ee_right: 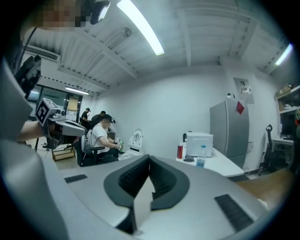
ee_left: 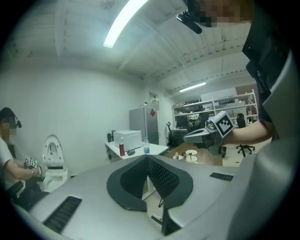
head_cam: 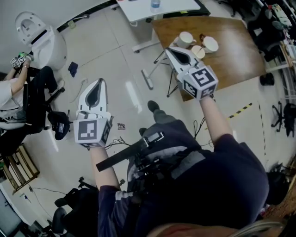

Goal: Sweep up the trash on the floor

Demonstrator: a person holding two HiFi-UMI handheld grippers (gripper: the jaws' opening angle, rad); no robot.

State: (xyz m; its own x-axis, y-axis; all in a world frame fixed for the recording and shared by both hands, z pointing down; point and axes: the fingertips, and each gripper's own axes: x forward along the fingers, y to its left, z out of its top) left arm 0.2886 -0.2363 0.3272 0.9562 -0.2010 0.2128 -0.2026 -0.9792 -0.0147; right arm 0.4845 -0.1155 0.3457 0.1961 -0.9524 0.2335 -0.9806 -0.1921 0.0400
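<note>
Both grippers are held up at chest height over the pale floor. My left gripper (head_cam: 99, 81) is shut with nothing in it, its jaw tips (ee_left: 146, 157) meeting. The right gripper (head_cam: 169, 49) is also shut and empty (ee_right: 149, 157); it hangs over the near edge of the wooden table (head_cam: 231, 32). On the floor a small printed scrap (head_cam: 121, 126) lies just right of the left gripper. A dark blue scrap (head_cam: 73, 69) lies further off. A long pale bar (head_cam: 147, 79), maybe a broom head, lies between the two grippers. Each gripper shows in the other's view (ee_left: 206, 133) (ee_right: 58, 124).
Three cups (head_cam: 198, 44) stand on the wooden table. A white table (head_cam: 157, 10) with a bottle is behind it, on a metal stand (head_cam: 171, 81). A white toilet-shaped unit (head_cam: 39, 39) and a seated person (head_cam: 14, 102) are at the left. Cables (head_cam: 118, 141) trail on the floor.
</note>
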